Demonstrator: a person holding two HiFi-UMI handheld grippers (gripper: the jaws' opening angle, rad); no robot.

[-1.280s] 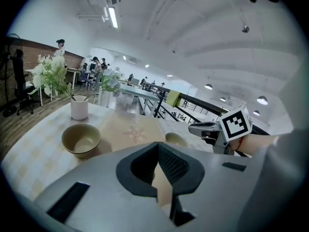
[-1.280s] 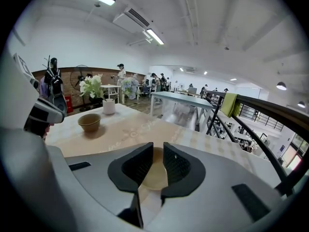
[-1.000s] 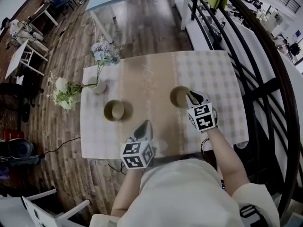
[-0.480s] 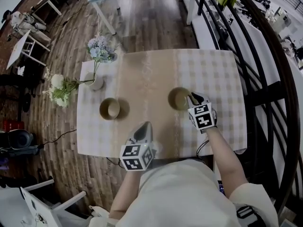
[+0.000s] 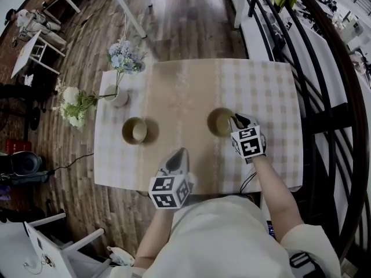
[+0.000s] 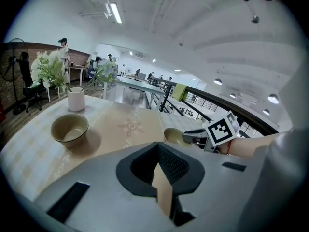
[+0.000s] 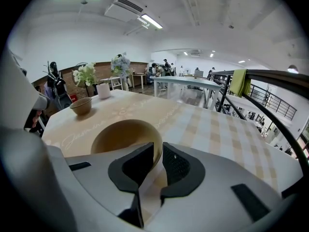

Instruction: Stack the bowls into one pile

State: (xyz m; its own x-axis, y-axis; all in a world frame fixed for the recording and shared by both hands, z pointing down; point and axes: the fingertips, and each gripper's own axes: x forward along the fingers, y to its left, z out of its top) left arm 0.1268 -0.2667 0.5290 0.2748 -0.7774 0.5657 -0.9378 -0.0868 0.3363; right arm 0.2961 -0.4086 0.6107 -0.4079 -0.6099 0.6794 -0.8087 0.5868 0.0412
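Observation:
Two beige bowls stand on the checked tablecloth (image 5: 261, 86). The left bowl (image 5: 134, 130) (image 6: 70, 128) (image 7: 81, 105) stands alone near the vase. At the right bowl (image 5: 219, 121) (image 7: 120, 134) (image 6: 174, 135), my right gripper (image 5: 233, 119) (image 7: 158, 151) is shut on the near rim, one jaw inside and one outside. The bowl rests on the table. My left gripper (image 5: 178, 153) (image 6: 158, 146) hovers over the table's front edge between the bowls, shut and empty, with its jaw tips touching.
A white vase of flowers (image 5: 120, 100) (image 6: 76, 99) stands at the table's far left corner. A dark railing (image 5: 324, 97) runs along the right side. The wooden floor (image 5: 87, 172) lies to the left and beyond the table.
The head view has shifted a little. Both grippers and both bowls are where they were.

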